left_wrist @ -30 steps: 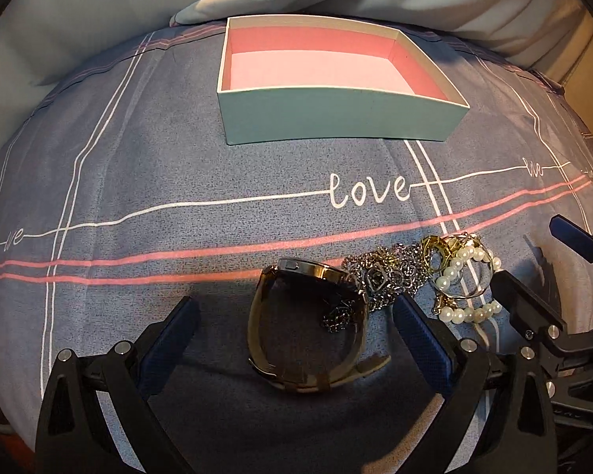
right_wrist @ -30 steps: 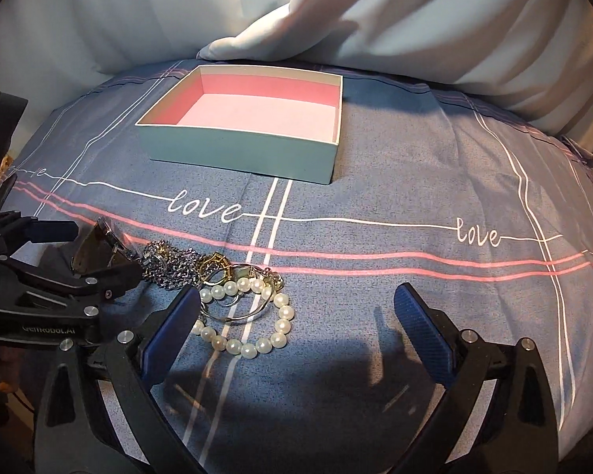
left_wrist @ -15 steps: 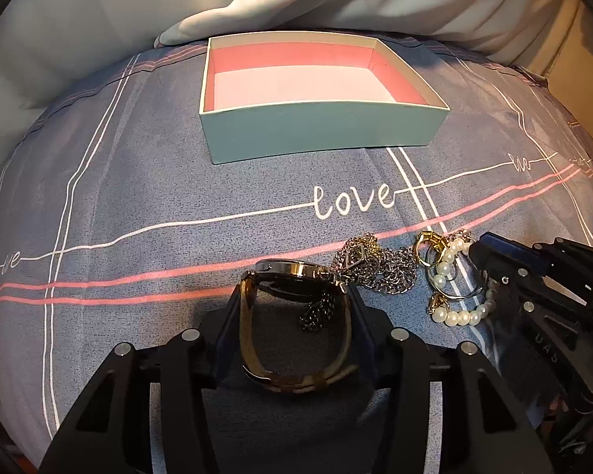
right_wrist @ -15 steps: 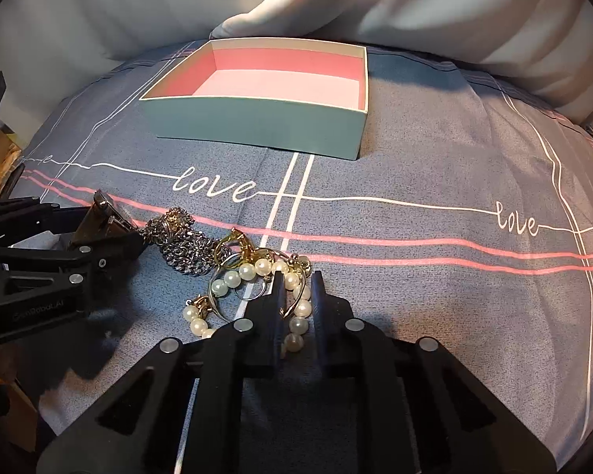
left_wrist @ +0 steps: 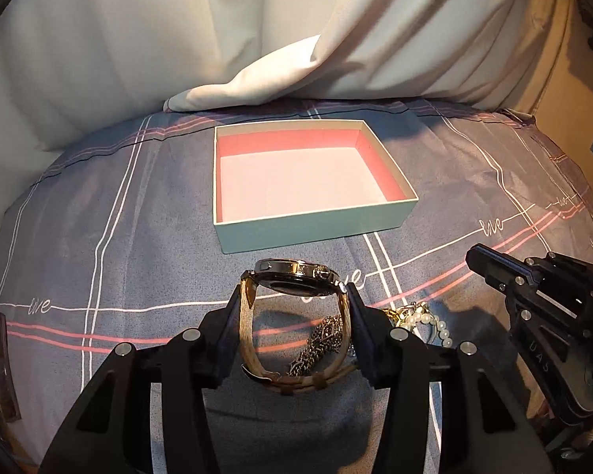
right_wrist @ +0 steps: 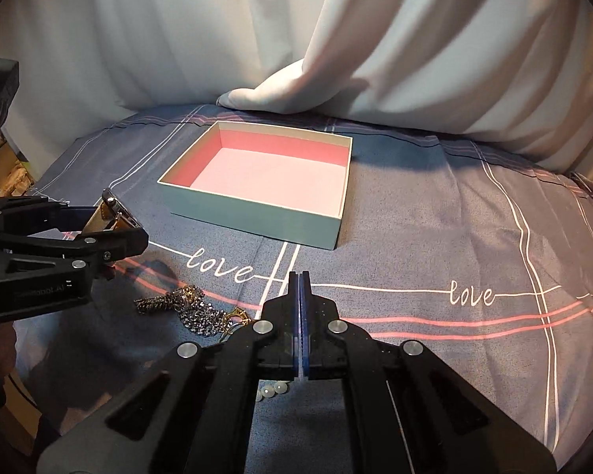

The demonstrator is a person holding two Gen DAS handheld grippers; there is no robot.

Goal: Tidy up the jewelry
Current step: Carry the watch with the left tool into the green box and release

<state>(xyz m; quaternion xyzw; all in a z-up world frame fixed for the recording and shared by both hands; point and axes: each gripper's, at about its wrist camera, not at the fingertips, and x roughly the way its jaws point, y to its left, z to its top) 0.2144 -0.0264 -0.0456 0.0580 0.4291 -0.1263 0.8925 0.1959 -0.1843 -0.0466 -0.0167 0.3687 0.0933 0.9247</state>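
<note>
**Watch gripped, box still empty**

Left gripper (left_wrist: 294, 308): fingers closed onto the watch (left_wrist: 296, 272), pads pressing the strap from both sides, case on top. Watch sits lower centre of the left view and looks lifted off the sheet (left_wrist: 99, 217), though I can't be sure of the clearance.

Right gripper (right_wrist: 299, 280): fingers pressed fully together, no gap visible. Pearls (right_wrist: 271, 389) show just below and behind the fingers at bottom centre of the right view; whether they're pinched or just lying under the tool, can't tell.

Box (left_wrist: 316, 225): upper centre in both views, pink inside, nothing in it.

Left on the sheet: chain (right_wrist: 189, 308), centre left of the right view, with a gold clasp (right_wrist: 237, 314) next to it.

Progress, my read: nothing placed yet. First transfer underway, watch needs to go forward over the box's near wall and be released. Then pearls, chain, clasp. Chain is piled close to the pearls, possible snag on lift.
</note>
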